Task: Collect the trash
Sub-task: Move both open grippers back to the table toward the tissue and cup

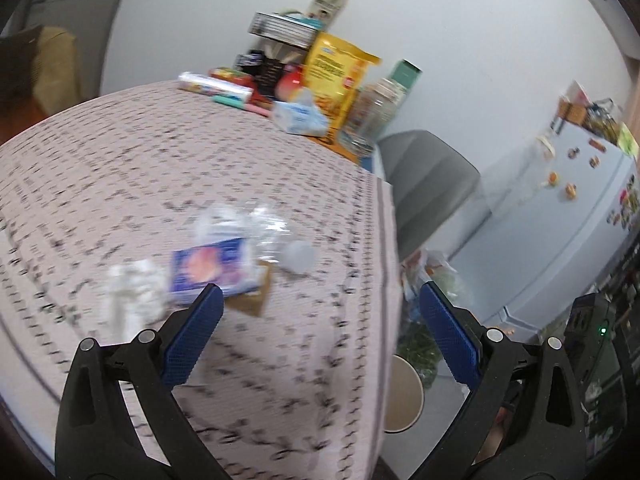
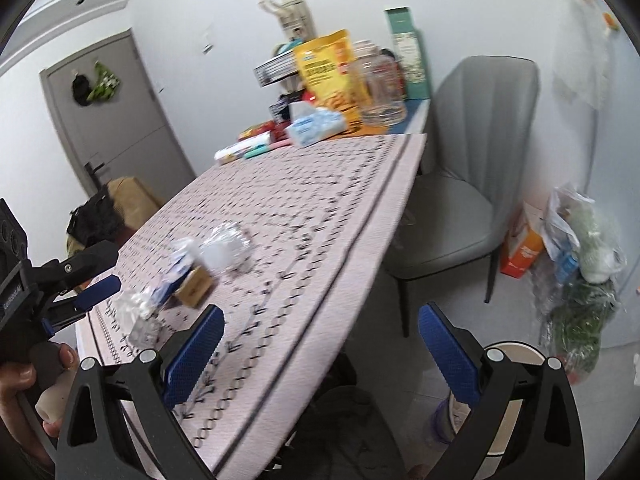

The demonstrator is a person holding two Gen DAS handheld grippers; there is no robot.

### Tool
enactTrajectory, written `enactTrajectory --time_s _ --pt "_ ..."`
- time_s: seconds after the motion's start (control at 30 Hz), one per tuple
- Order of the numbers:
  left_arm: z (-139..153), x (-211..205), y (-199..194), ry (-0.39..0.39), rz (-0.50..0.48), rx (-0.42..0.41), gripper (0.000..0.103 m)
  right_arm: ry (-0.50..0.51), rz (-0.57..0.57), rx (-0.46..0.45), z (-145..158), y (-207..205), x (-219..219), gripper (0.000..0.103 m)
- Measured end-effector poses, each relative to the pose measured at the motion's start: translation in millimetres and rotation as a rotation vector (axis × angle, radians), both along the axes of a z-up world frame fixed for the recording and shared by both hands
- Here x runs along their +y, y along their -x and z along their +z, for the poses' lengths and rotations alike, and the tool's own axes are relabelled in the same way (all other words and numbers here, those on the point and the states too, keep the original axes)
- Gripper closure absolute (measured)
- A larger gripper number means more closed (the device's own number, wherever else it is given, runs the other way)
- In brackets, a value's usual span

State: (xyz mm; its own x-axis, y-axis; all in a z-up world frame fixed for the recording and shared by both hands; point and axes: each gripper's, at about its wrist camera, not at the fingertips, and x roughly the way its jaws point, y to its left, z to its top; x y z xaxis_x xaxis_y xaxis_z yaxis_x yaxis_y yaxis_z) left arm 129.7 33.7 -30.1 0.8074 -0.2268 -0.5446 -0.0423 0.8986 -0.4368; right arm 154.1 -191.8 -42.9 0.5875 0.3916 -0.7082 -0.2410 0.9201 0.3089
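Note:
A small heap of trash lies on the pink patterned tablecloth [image 1: 120, 168]: a crumpled white tissue [image 1: 134, 292], a blue and orange carton [image 1: 212, 266] on a brown cardboard piece [image 1: 252, 300], crinkled clear plastic [image 1: 256, 224] and a white cup [image 1: 298, 256]. My left gripper [image 1: 320, 300] hangs open just short of the heap, its left finger near the carton. The same heap shows in the right wrist view, with tissue [image 2: 138, 316], carton [image 2: 176, 276] and cup [image 2: 218, 254]. My right gripper [image 2: 320, 320] is open over the table's near edge, empty. The left gripper [image 2: 92, 284] appears at the far left, held by a hand.
Groceries crowd the table's far end: a yellow bag [image 2: 328, 68], a tissue pack [image 2: 316, 126], a glass jar [image 2: 380, 84]. A grey chair [image 2: 460, 184] stands beside the table. A round bin [image 2: 516, 396] sits on the floor below right, near bags [image 2: 580, 248] against a white fridge [image 1: 560, 208].

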Motion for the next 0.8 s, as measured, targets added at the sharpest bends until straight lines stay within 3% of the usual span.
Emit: enactTrajectory --time_s 0.3,0.8 --pt "-17 63 24 0.03 0.116 0.01 0.008 -0.009 0.105 0.003 2 -3 57 0.009" --pt "-63 102 1 0.036 0.222 0.14 0.038 -0.006 0.165 0.072 -22 -47 119 0.028"
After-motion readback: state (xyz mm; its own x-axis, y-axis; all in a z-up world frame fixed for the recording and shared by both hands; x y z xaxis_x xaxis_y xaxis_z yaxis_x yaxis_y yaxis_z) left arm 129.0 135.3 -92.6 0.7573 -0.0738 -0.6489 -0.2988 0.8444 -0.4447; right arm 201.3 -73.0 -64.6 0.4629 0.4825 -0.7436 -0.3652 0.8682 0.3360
